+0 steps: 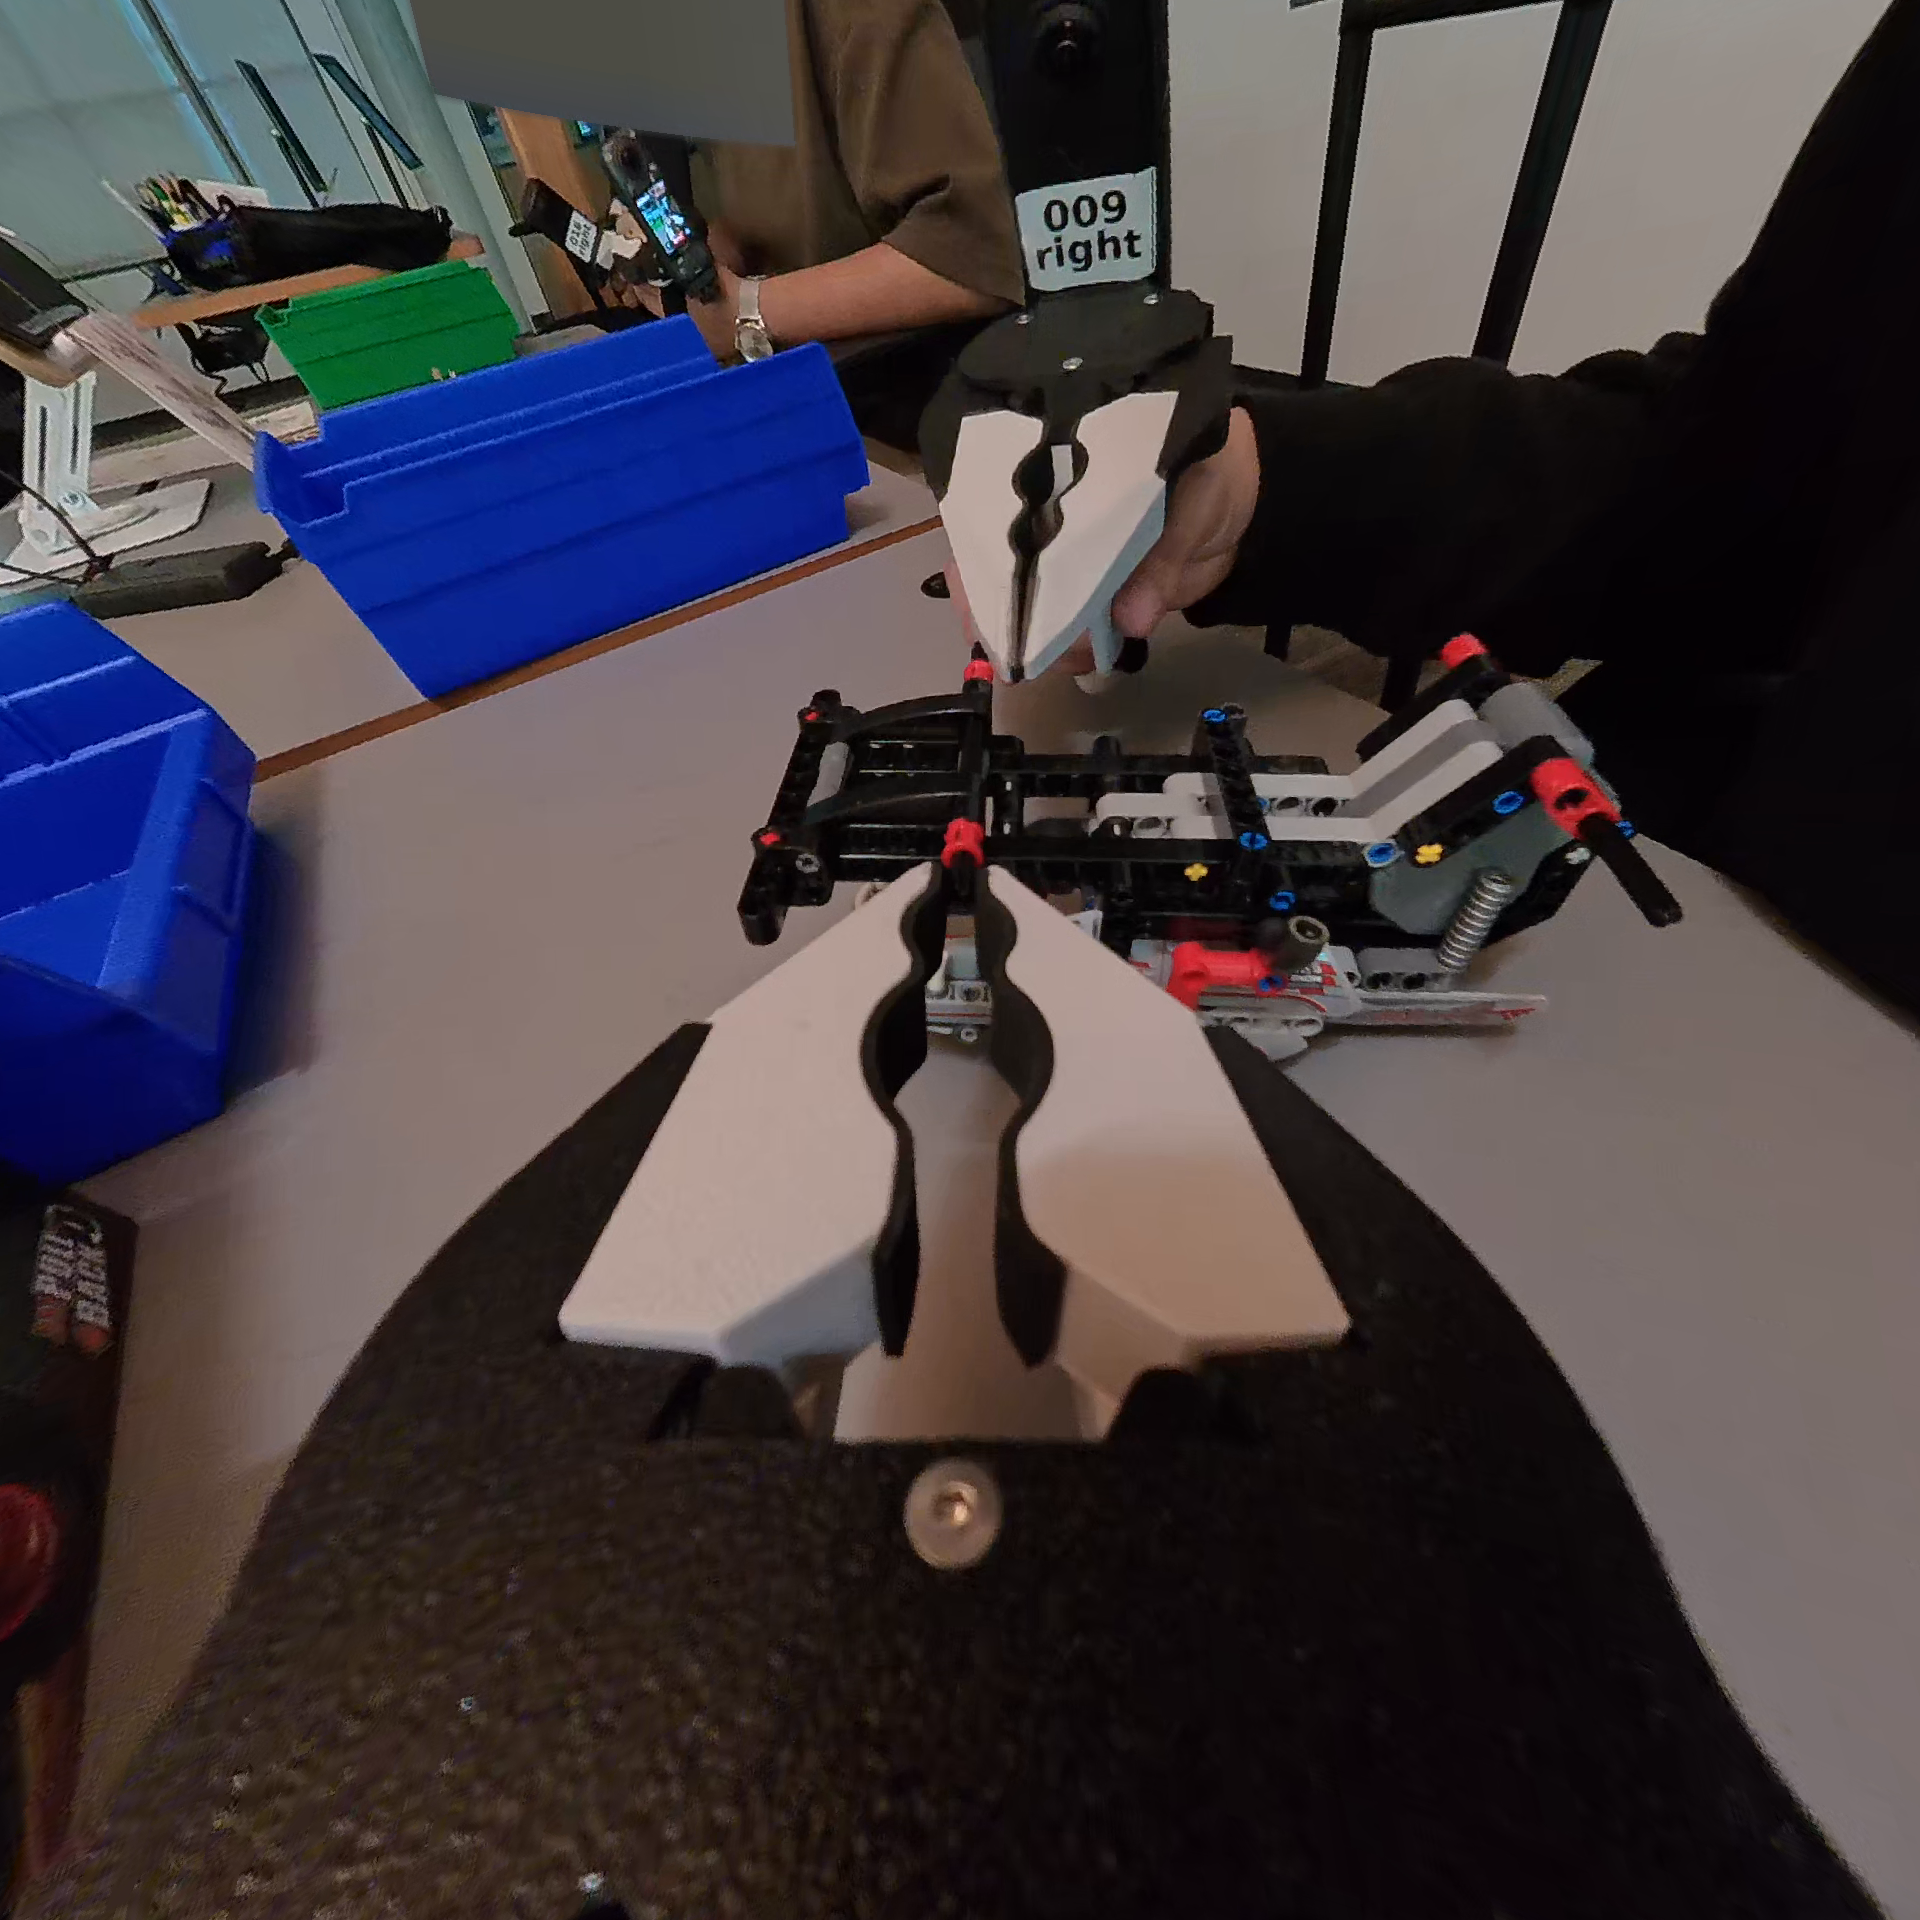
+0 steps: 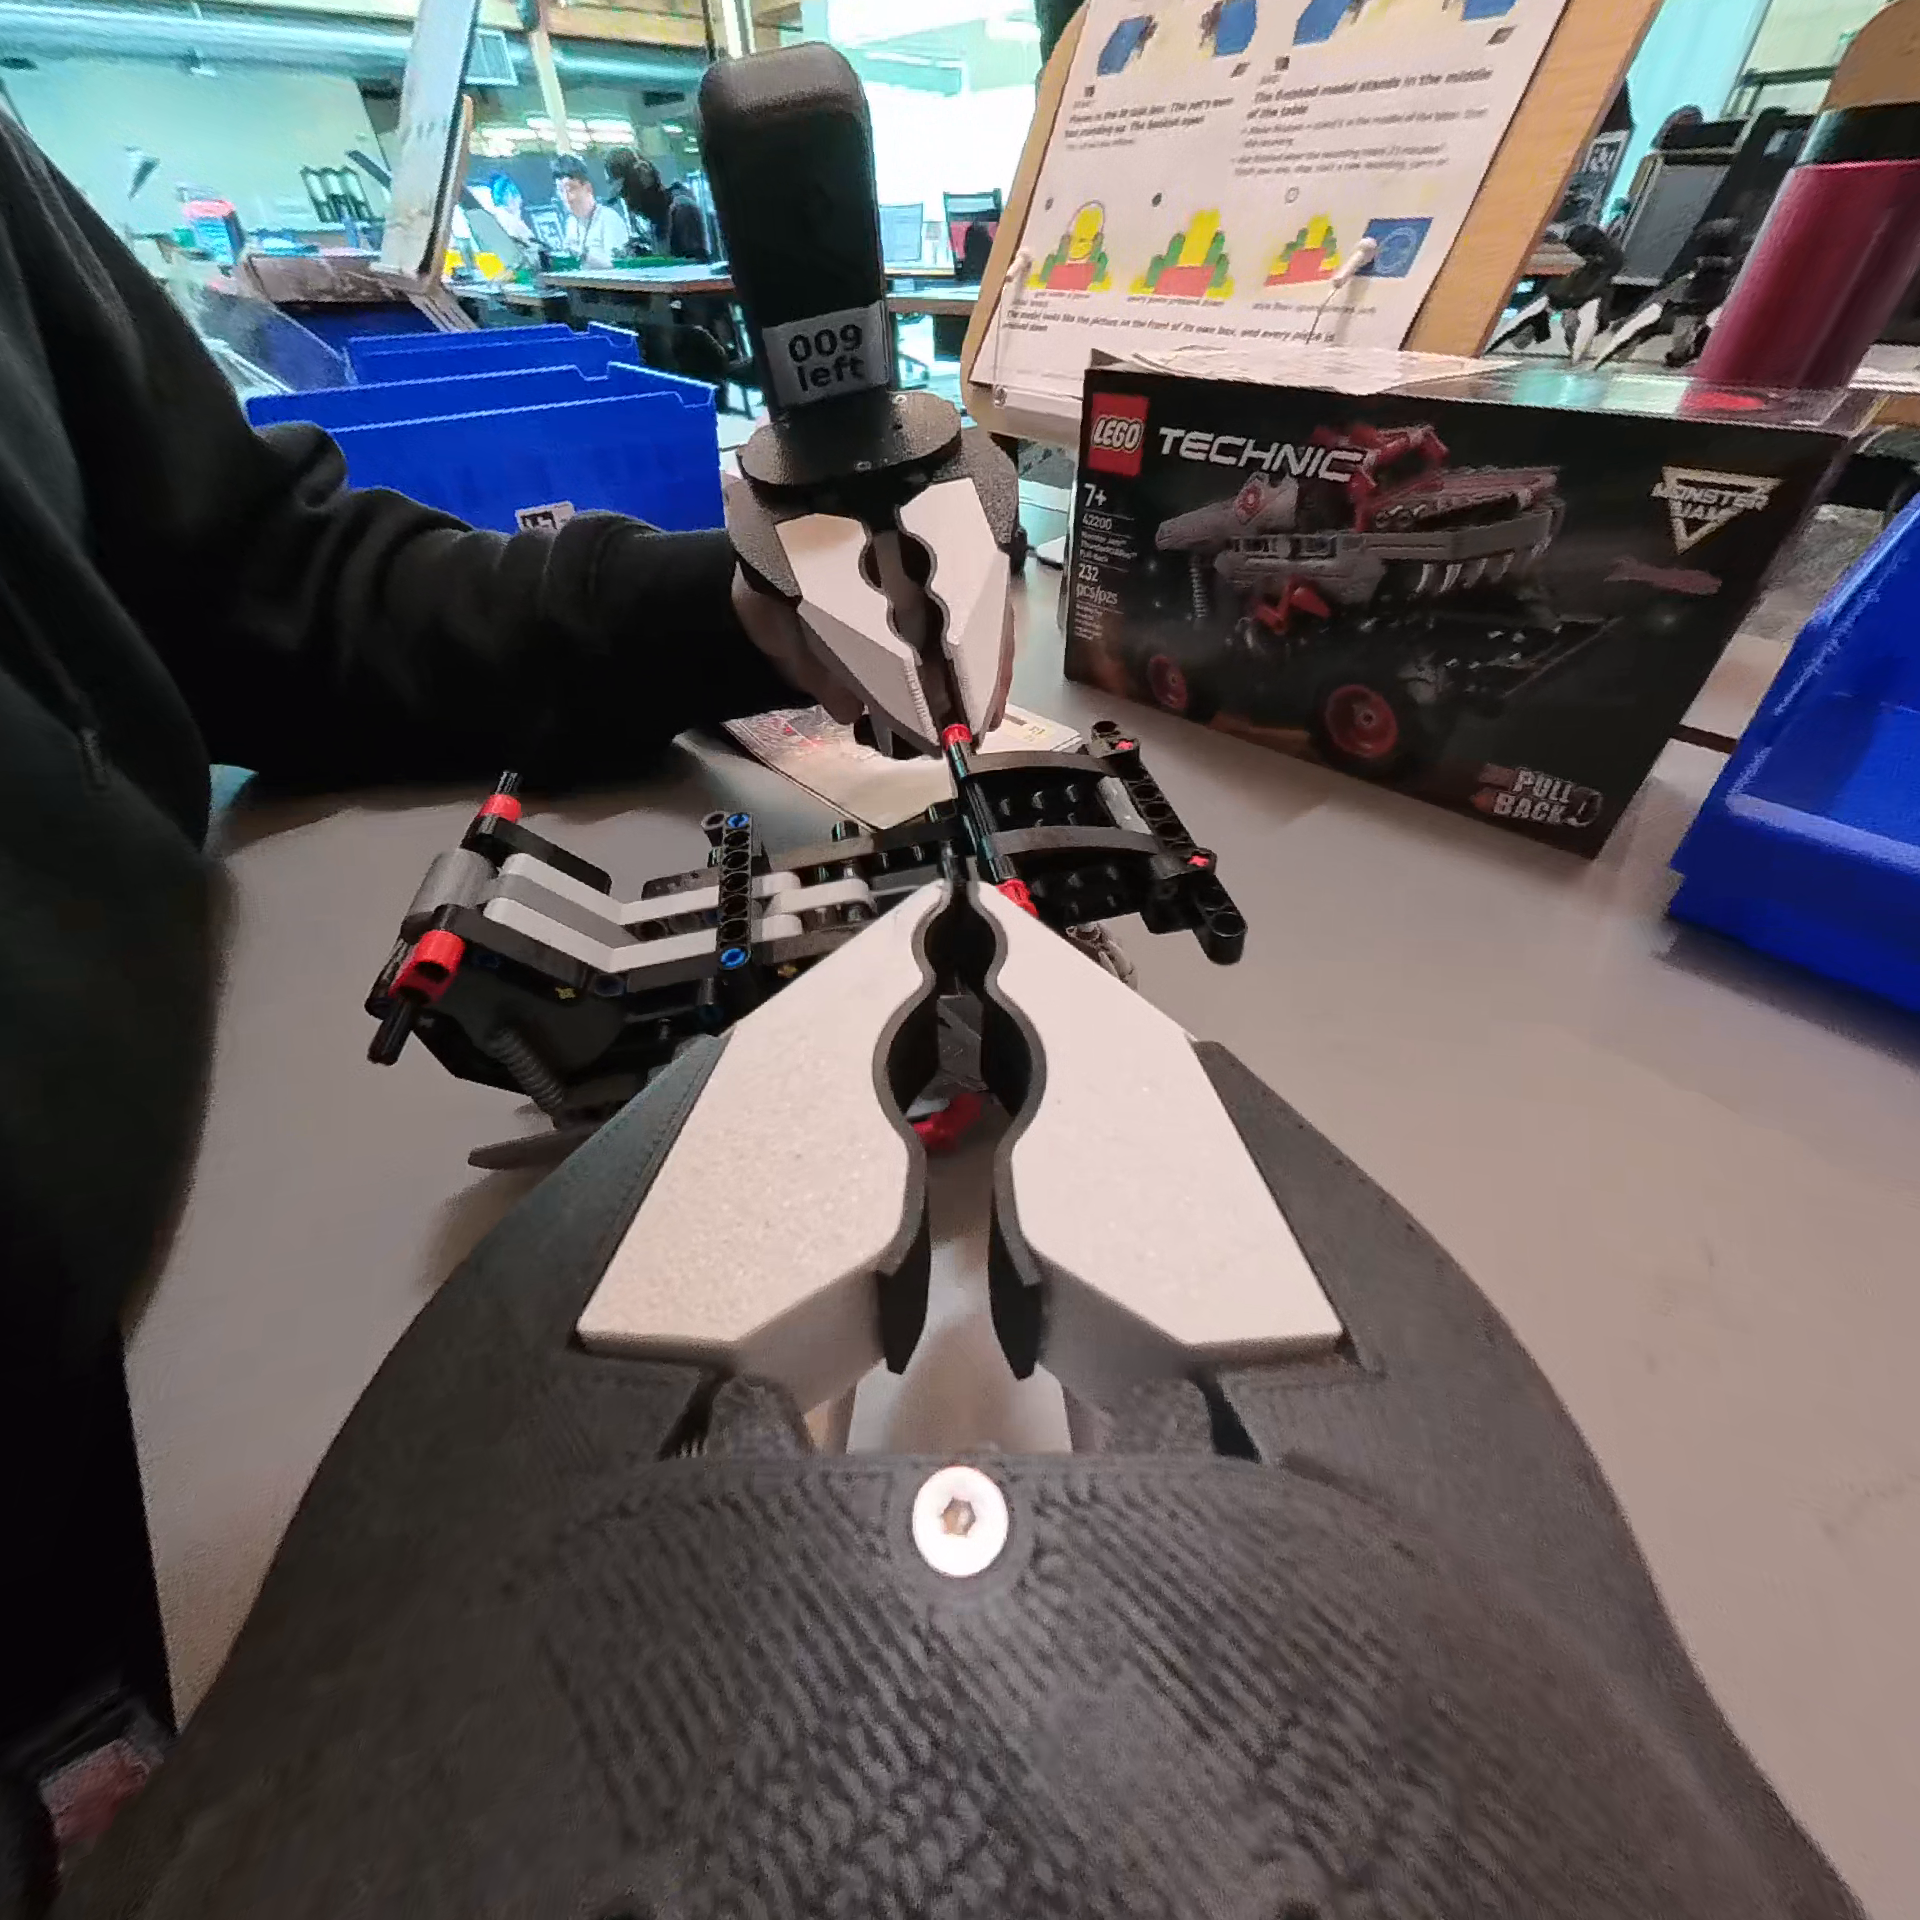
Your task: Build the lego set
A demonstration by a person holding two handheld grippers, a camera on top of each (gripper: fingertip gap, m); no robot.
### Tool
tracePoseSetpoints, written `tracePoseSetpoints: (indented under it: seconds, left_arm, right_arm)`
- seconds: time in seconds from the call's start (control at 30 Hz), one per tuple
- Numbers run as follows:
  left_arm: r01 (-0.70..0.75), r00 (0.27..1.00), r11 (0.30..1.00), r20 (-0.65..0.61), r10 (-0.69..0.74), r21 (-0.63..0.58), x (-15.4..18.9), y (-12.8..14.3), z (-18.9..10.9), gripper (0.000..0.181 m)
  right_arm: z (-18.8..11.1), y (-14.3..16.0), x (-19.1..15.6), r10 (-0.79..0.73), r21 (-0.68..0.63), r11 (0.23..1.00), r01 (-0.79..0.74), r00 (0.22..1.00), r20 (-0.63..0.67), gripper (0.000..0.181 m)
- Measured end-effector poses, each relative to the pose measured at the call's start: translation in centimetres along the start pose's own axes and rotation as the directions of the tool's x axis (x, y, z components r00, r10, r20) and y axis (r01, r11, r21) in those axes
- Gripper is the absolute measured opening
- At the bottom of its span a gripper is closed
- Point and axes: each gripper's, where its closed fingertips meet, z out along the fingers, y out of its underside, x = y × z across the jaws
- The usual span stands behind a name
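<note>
Closest to the left wrist camera, the left gripper (image 1: 958,878) has its white fingers (image 1: 790,1132) drawn in to a narrow gap at the tips, pinching the near end of a black axle (image 1: 975,774) that carries a red bushing (image 1: 962,842). That axle runs crosswise through the front of the lego chassis (image 1: 1143,842), a long black, grey and white frame lying on the grey tabletop (image 1: 520,935), with blue pins, a metal spring (image 1: 1475,920) and a red-capped rear axle (image 1: 1621,852) towards its far right end. Under the frame lies a white and red printed sheet (image 1: 1403,1008). At the far end of the same black axle, the right gripper (image 1: 1013,665) comes down from above, its fingers pressed nearly together at the second red bushing (image 1: 977,670); whether they actually clamp it I cannot tell. From the right wrist view, the right gripper (image 2: 961,888) meets the chassis (image 2: 790,914) at the axle, and the left gripper (image 2: 951,727) holds the opposite end. Beyond the model stand blue bins (image 1: 561,499), a green bin (image 1: 390,327) and a seated person's arm (image 1: 831,301); the other way, the set's box (image 2: 1434,603), an instruction board (image 2: 1278,166) and a red bottle (image 2: 1829,239).
</note>
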Motion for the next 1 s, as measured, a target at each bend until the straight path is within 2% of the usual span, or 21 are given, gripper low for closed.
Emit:
tracePoseSetpoints:
  seconds: [0.13, 0.2, 0.27, 0.4, 0.63, 0.77, 0.87, 1.0]
  left_arm:
    - [-0.005, 1.0, 1.0, 0.007, 0.006, -0.009, -0.2, 0.2, -0.3, 0.002]
    - [-0.001, 1.0, 1.0, 0.004, 0.001, -0.001, -0.2, 0.1, -0.2, 0.002]
    - [0.006, 1.0, 1.0, -0.004, -0.006, 0.011, -0.1, 0.0, -0.1, 0.002]
    - [0.007, 1.0, 1.0, -0.002, -0.007, 0.018, -0.1, -0.3, 0.1, 0.004]
    - [0.006, 1.0, 0.999, -0.008, -0.005, 0.05, -0.3, -0.9, 0.7, 0.008]
    - [0.019, 0.998, 0.999, -0.061, -0.017, 0.028, -0.1, -0.8, 1.7, 0.015]
    - [0.03, 0.993, 1.0, -0.116, -0.029, 0.006, 0.4, -0.4, 2.3, 0.006]
    - [-0.003, 0.996, 1.0, -0.088, 0.004, 0.007, 0.3, -0.3, 2.0, 0.005]
  right_arm:
    - [-1.7, -0.4, 1.9, -0.024, 0.005, 1.0, 0.024, 0.996, -0.083, 0.003]
    - [-2.3, -0.9, 2.3, 0.003, 0.039, 0.999, 0.0, 0.997, -0.074, 0.009]
    - [-2.0, -0.5, 2.3, -0.01, -0.004, 1.0, 0.009, 0.998, -0.054, 0.014]
    - [-1.1, 0.0, 1.6, -0.026, -0.034, 0.999, 0.027, 1.0, 0.018, 0.0]
    - [-0.6, 0.0, 1.3, -0.021, -0.027, 0.999, 0.023, 0.999, 0.043, 0.0]
    - [-0.5, -0.1, 1.1, -0.01, -0.016, 1.0, 0.011, 0.999, 0.053, 0.0]
    - [-0.3, -0.1, 0.9, -0.009, -0.022, 1.0, 0.01, 0.998, 0.058, 0.0]
    - [-1.6, -0.3, 1.2, 0.008, -0.024, 1.0, -0.007, 1.0, 0.024, 0.019]
